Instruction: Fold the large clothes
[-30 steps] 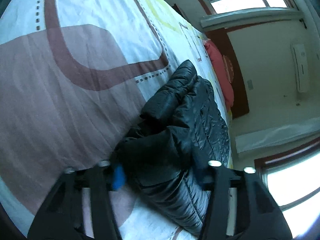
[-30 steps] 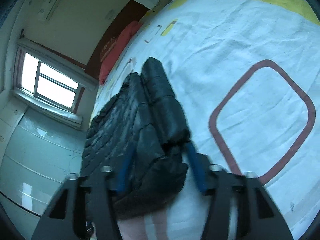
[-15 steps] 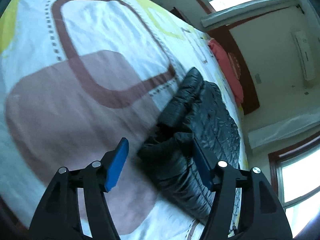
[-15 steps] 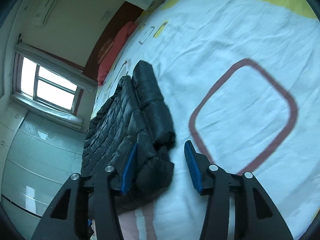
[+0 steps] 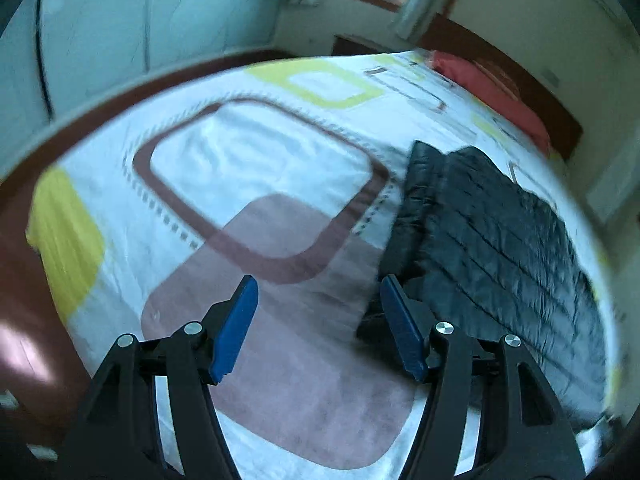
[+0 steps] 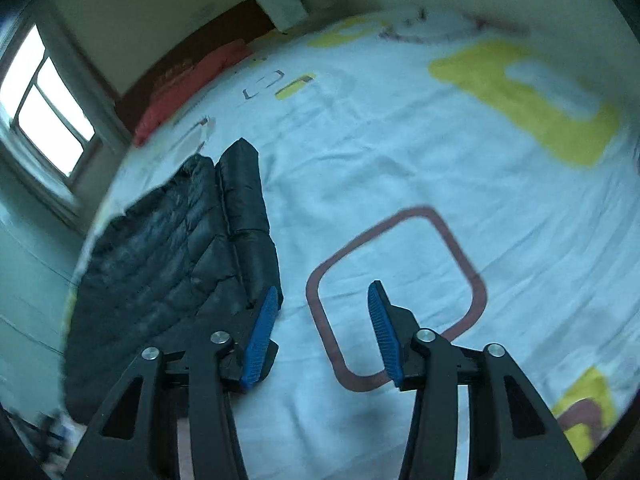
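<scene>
a wide bed (image 5: 248,152) fills the room ahead of the claws, its white sheet printed with brown, mauve and yellow rounded squares. at the far end a red pillow (image 5: 492,92) lies against a dark wooden headboard (image 6: 192,60), under cream walls. a bright window (image 6: 44,108) stands far left of the right claw, and pale wardrobe doors (image 5: 120,28) rise far left of the left claw.

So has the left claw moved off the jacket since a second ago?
Yes. The left claw has opened and pulled back and to the left: the black jacket now lies outside its right finger, with only the brown patch of the bedspread between the fingers.
</scene>
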